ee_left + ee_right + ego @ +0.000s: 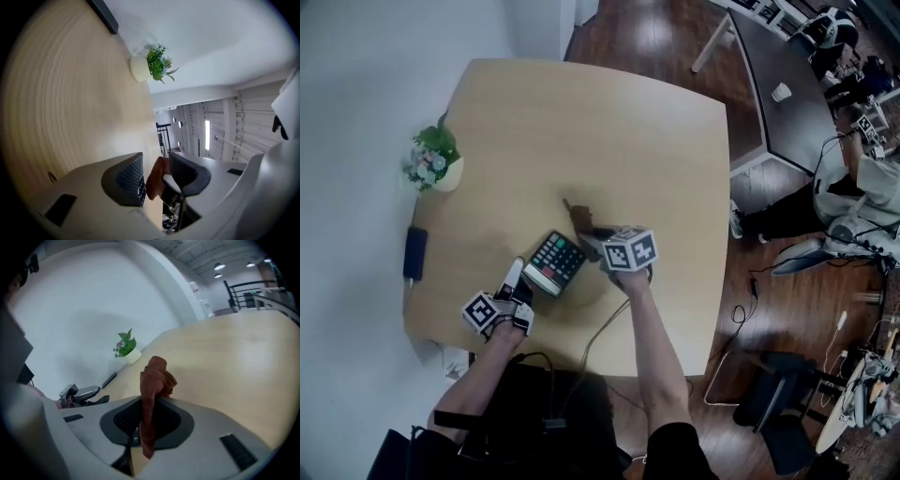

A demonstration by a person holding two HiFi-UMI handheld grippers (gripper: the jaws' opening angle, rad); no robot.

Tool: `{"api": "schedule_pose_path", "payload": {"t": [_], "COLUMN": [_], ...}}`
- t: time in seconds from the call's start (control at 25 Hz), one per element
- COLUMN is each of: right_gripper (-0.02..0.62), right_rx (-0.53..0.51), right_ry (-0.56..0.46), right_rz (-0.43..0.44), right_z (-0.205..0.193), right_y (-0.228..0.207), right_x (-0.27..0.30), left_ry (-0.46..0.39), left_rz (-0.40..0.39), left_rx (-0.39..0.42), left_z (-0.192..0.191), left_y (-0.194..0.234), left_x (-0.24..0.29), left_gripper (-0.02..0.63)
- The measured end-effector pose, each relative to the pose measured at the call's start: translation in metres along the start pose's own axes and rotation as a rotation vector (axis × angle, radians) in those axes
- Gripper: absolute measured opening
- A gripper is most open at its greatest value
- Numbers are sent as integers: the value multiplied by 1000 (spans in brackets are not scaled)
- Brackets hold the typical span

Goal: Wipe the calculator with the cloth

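Your right tool [149,405] is clamped on the cloth [154,376]: both jaws are closed on its middle. A bunched end stands past the tips and a short tail hangs below them. In the head view that tool sits over the near middle of the tabletop [609,131], tipped down, with the cloth leading away from you.

Your left tool [155,162] has its jaws partway apart. It is rolled onto its side, so one jaw rides low by the tabletop and the other sits above it. A strip of keys shows against the low jaw, and open space shows past it up to the other jaw. Judged from that, it is not pinching anything.

The calculator [555,262] lies flat between your two tools, near the tabletop's front edge. It is just left of the right tool, and the left tool's tips are at its near-left corner. Its display end faces you, so its long axis looks to run away from you and to the right, toward the cloth.

That decides the next move. The cloth hangs just beyond the far-right corner, so the right tool is nearer the keys and should draw back and left along that axis. The left tool is placed to brace the near corner.

A plant [431,161] stands well apart at the far left edge.
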State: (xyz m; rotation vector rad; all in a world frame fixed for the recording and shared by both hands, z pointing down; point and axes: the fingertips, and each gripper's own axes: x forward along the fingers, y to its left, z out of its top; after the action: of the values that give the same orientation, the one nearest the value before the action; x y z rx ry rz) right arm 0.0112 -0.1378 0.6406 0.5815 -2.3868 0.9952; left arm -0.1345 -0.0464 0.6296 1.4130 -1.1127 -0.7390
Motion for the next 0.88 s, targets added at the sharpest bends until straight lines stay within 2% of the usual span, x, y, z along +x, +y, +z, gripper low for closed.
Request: {"api": "schedule_pose_path", "payload": {"t": [0.16,0.28,0.48,0.6,0.64,0.68,0.72,0.76,0.8,0.84,0.88], "right_gripper": [63,63,64,64,64,63,63,63,63,63,63], "right_rx": [-170,-162,-42,35,54,69,83,102,127,157,190], "right_ry": [235,342,303,264,247,225,201,175,149,124,100], "right_rz": [120,186,191,141,112,80,47,16,-12,-35,-52], "right_z": [21,9,-13,-44,-57,-72,-87,-102,-117,-131,-144], "right_y": [8,16,11,6,4,4,5,8,11,16,22], "right_x": [67,91,66,26,9,-9,-27,-45,-62,-76,-86], "left_ry": [-20,-53,-72,-44,-13,33,98,185,292,416,552], "left_rz": [7,24,26,12,2,-8,-23,-48,-91,-149,-215], "left_rx": [10,-20,-44,-29,7,96,259,494,772,1055,1305], "left_z": [4,5,7,8,9,10,12,10,3,-11,-28], "left_y": [3,9,10,7,2,-4,-12,-22,-32,-40,-47], "left_x": [7,7,6,6,6,2,-3,-11,-19,-28,-38], "left_gripper": [167,167,167,166,166,167,167,167,170,184,189]}}
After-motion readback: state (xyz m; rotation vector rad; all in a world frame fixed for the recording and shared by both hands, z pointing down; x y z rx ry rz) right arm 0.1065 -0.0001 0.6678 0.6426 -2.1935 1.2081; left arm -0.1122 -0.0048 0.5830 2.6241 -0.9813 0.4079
